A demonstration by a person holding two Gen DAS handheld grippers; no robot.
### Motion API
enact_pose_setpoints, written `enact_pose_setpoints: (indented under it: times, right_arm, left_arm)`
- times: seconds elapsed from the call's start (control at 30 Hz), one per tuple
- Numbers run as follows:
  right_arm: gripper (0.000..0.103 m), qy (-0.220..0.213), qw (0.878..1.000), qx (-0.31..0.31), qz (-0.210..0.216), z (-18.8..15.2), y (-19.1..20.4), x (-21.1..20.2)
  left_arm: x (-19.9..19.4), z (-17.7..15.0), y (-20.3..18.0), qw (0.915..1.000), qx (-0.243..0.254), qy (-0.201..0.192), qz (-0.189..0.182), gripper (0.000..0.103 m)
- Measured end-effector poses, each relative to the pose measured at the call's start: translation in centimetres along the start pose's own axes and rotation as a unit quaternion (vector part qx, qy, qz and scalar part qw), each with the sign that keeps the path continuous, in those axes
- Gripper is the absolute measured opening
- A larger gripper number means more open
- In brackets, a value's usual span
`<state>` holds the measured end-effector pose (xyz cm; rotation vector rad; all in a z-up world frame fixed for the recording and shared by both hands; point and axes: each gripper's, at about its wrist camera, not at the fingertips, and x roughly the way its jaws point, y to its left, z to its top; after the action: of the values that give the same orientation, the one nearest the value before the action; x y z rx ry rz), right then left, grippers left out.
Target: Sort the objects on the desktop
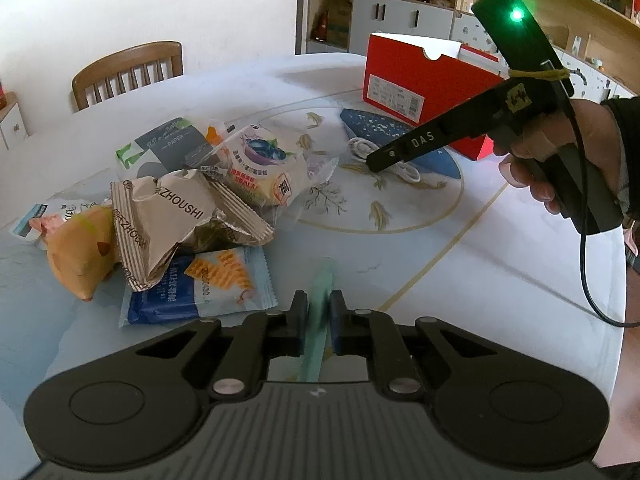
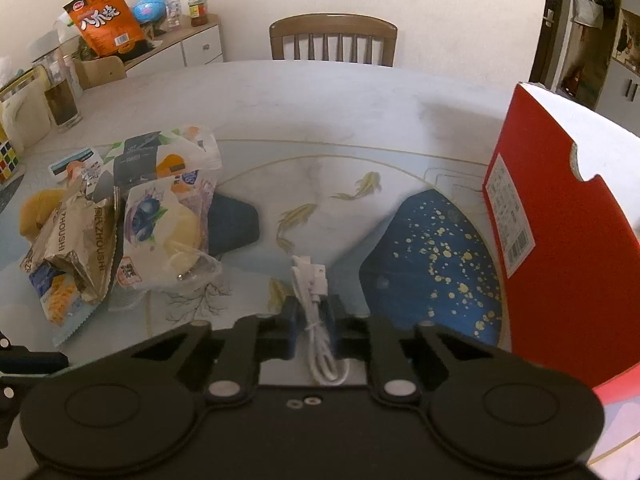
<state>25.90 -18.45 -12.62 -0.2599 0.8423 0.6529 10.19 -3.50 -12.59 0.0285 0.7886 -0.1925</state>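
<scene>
- The left gripper (image 1: 319, 312) is seen pressed onto a thin, pale green object (image 1: 320, 296), which is blurred and cannot be identified; it stands upright between the blue pads.
- The right gripper (image 2: 313, 312) is clamped on a bundled white cable (image 2: 314, 304), whose plug end points away over the table (image 2: 360, 96).
- In the left wrist view the right gripper (image 1: 374, 160) is seen from the side, its tip at the white cable (image 1: 362, 148) near the middle of the table (image 1: 480, 260).
- A heap of snack packets (image 1: 192, 200) is piled on the left of the table, with a blue cracker packet (image 1: 200, 292) at its near edge and a tan pig toy (image 1: 80, 256) at its left.
- A red box (image 1: 424, 88) is placed on the far right, beside a dark blue speckled patch (image 1: 376, 124) of the tabletop.
- A wooden chair (image 2: 333, 38) is set at the far side of the table.
</scene>
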Motion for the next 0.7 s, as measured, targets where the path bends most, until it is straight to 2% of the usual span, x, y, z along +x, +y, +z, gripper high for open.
enact_pose_setpoints:
  times: [0.27,0.7]
  right_arm:
    - [0.010,-0.010,1.000,0.010,0.004,-0.2,-0.2,-1.2]
    - [0.010,-0.013,0.999,0.021,0.029,-0.3,0.1,-4.2]
  left_arm:
    - [0.0,0.4,0.6,0.9995,-0.029,0.000,-0.007,0.009]
    - [-1.7,2.2,0.6,0.9986,-0.047,-0.023,-0.008,0.009]
